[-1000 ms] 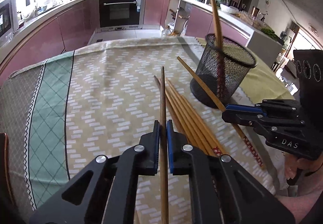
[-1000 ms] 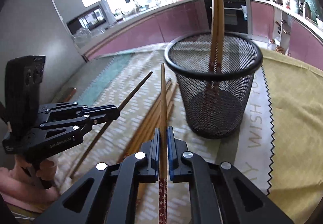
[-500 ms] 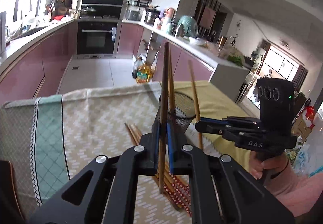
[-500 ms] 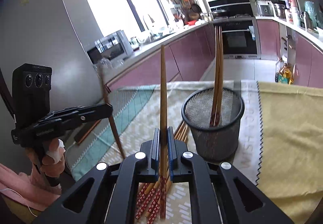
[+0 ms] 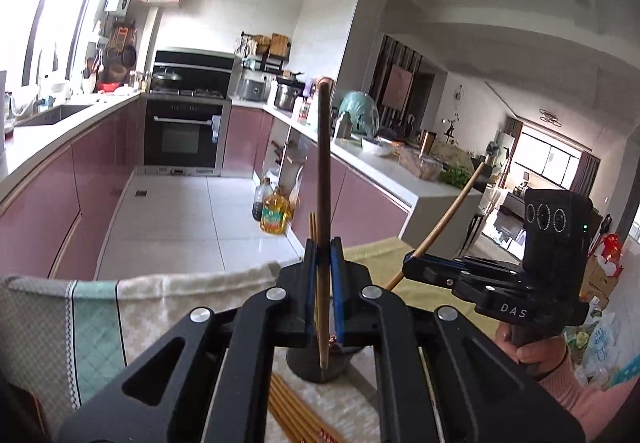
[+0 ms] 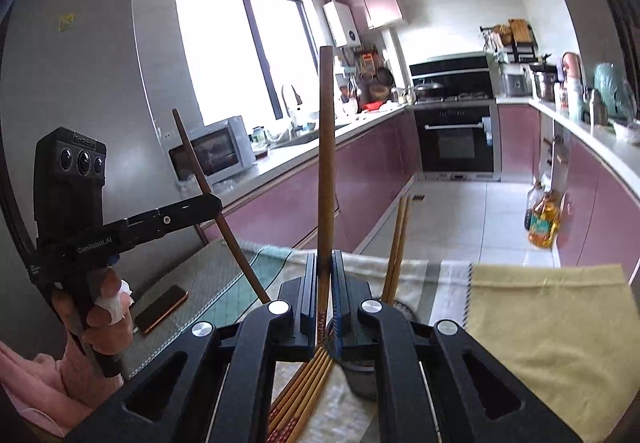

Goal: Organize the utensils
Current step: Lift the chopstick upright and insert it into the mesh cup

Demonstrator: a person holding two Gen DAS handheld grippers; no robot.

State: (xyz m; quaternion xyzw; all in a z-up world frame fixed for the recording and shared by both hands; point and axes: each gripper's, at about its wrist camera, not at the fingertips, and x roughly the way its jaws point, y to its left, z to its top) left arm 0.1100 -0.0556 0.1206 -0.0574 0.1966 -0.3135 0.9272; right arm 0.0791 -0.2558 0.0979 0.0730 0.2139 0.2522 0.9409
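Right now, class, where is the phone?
In the right wrist view, the phone lies flat on the tablecloth at lower left, just right of the hand holding the left gripper.

We hold, in the left claw [image 5: 323,267], one dark chopstick [image 5: 323,179], upright, pinched. Right claw [image 5: 416,268]: one lighter chopstick [image 5: 444,219], slanted. Below on our counter [image 5: 92,323]: mesh holder base [image 5: 320,367], loose chopsticks [image 5: 296,415].

The black wire-mesh holder [image 5: 320,369] sits mostly behind the left gripper's black jaws (only its dark base shows). The loose bundle of light wooden chopsticks [image 6: 304,391] on the table runs off the bottom edge.
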